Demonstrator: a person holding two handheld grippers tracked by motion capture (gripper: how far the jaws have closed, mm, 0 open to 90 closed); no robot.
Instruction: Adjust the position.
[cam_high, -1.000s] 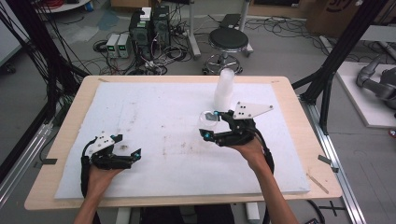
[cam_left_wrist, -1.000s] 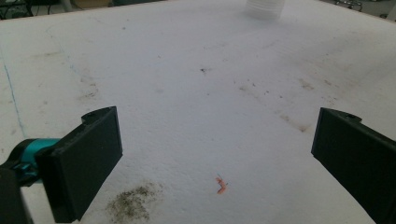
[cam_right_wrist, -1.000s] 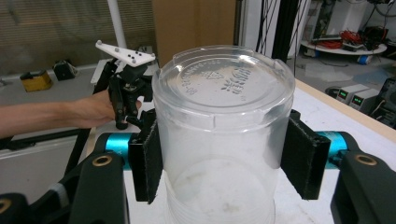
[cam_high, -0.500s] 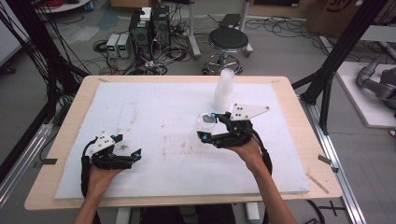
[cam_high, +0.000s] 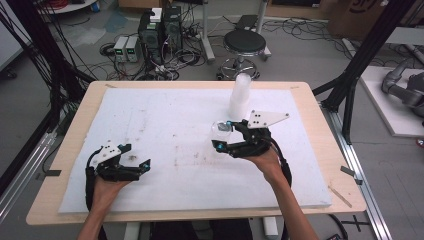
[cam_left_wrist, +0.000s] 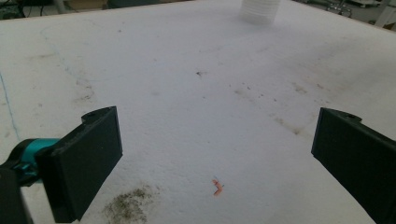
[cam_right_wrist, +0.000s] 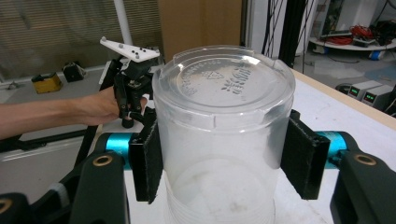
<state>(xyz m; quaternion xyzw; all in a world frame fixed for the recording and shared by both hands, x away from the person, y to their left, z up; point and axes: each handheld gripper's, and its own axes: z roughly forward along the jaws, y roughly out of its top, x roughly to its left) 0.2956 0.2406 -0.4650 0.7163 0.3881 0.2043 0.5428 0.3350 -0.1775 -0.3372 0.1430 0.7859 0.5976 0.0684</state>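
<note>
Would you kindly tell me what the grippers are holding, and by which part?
The right gripper clamps a clear plastic cup, upside down, by its side walls; the left gripper holds nothing.

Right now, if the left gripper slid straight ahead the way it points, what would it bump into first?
Probably nothing soon. The left gripper has open jaws over bare white mat. The stack of clear cups stands far off, a little right of its line, so it might miss that too; depth is hard to judge.

I see embossed lettering and a triangle mark on the clear cup (cam_right_wrist: 223, 140) between my right gripper's (cam_right_wrist: 223, 158) jaws (too faint to read).
</note>
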